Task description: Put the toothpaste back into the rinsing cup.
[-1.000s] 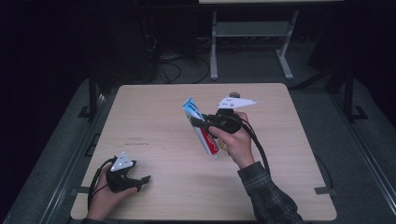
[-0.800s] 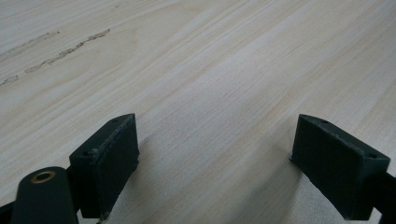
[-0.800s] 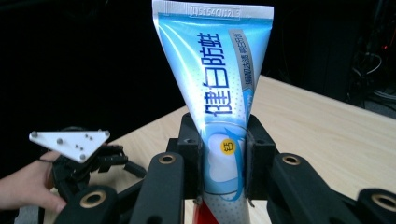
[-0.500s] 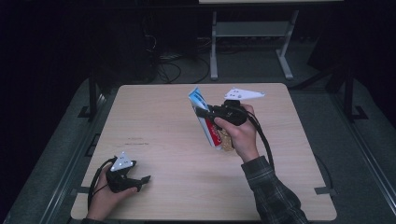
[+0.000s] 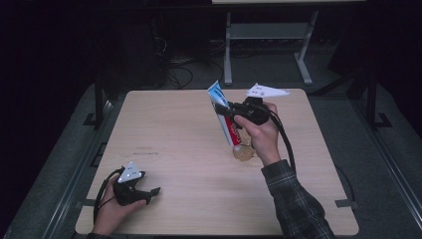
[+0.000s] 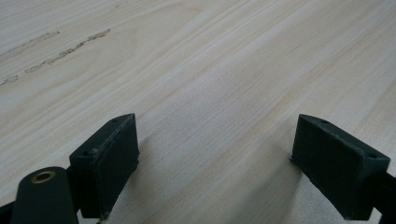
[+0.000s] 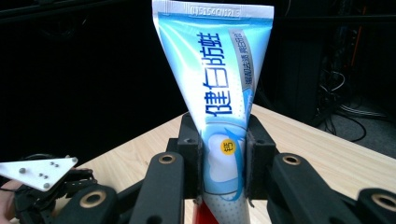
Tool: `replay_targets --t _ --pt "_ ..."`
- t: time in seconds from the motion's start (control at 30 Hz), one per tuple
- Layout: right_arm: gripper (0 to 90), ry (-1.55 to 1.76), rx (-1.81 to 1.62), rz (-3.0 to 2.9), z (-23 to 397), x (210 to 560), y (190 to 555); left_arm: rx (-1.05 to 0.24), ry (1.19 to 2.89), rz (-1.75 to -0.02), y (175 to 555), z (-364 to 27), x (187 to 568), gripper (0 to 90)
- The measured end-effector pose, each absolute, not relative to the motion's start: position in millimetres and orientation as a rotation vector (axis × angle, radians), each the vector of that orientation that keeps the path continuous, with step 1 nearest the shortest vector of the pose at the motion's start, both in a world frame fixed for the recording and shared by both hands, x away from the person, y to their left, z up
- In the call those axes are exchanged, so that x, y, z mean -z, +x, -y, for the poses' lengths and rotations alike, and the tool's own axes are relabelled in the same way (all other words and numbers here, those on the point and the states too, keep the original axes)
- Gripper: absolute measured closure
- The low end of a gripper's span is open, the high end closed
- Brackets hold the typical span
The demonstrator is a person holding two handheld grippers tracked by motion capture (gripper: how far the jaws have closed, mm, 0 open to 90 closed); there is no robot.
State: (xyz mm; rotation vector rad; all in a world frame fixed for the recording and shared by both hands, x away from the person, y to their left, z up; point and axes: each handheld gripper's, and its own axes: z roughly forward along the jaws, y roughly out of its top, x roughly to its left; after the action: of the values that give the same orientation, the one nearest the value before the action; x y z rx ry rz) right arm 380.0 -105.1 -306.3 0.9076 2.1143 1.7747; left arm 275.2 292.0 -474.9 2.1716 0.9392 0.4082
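Toothpaste tube (image 5: 225, 115) up in air over far right part of wooden table (image 5: 189, 149), pinched at middle by right gripper (image 5: 230, 112). Long way nearly upright, leaning a bit: flat crimped end up and away, red end down. Left gripper (image 5: 149, 191) down at near left corner, jaws wide apart, holding nothing.

Light wood worktop (image 5: 189, 149) is seen w/ faint scuff marks (image 5: 144, 151) at mid-left. A small tan round obj. (image 5: 242, 152) lies on it; type can't be told. Metal stand (image 5: 268, 35) & cables (image 5: 179, 69) behind.
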Motion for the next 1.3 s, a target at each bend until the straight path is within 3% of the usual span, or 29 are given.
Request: replay_targets --t 1.3 --pt "72.0 1.017 -1.678 -2.033 140 334 423 -0.409 2.175 -0.938 275 -292 475 13.7"
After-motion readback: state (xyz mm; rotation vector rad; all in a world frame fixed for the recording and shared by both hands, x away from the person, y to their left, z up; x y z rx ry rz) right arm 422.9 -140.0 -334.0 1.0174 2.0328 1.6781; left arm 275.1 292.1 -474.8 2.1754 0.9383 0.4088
